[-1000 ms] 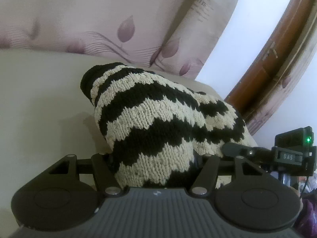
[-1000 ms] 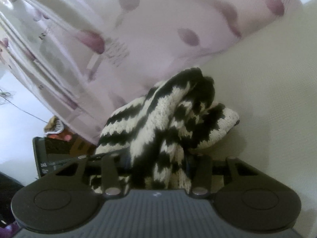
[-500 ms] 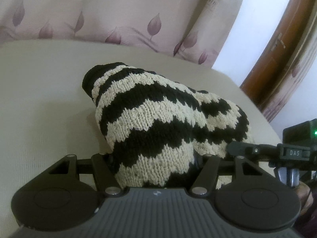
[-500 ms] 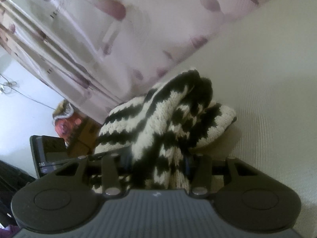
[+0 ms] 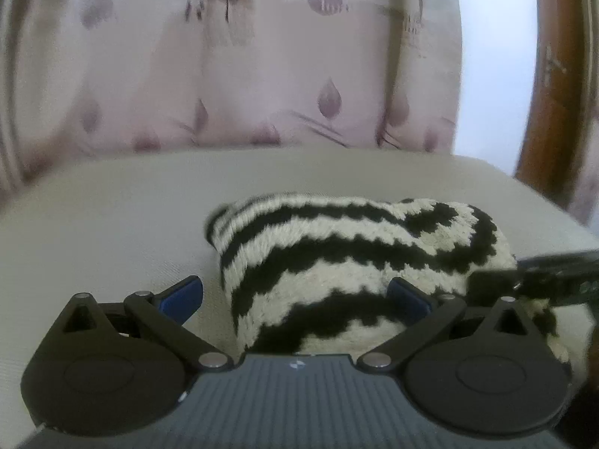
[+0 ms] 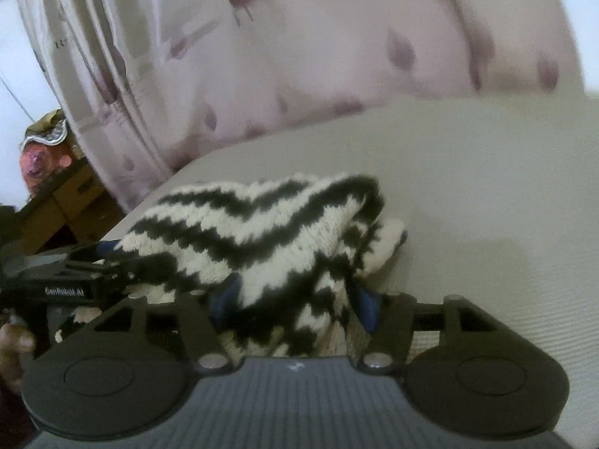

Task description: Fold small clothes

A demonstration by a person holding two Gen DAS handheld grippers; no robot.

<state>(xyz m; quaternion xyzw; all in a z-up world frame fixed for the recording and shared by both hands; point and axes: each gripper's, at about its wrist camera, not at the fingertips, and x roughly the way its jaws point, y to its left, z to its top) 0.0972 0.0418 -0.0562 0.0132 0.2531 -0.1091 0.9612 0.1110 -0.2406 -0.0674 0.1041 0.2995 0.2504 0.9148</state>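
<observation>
A black-and-cream zigzag knitted garment [image 5: 348,254] lies bunched on the beige cushion [image 5: 112,232]. My left gripper [image 5: 295,295] is open; its blue pads [image 5: 181,295] stand wide apart either side of the knit's near edge, the left one clear of the wool. In the right wrist view the same garment [image 6: 262,235] runs between my right gripper's [image 6: 295,299] blue pads [image 6: 365,301], which are partly apart with the wool between them. The right gripper shows at the right edge of the left wrist view [image 5: 554,273]; the left gripper shows at the left of the right wrist view [image 6: 67,280].
A pink curtain with leaf print [image 5: 262,75] hangs behind the cushion. A brown wooden frame [image 5: 543,75] stands at the right. A cardboard box with clutter [image 6: 56,187] sits beyond the cushion's left edge in the right wrist view.
Both grippers have lowered the garment onto the cushion and their jaws have opened. The knit, held up before, now lies flatter.
</observation>
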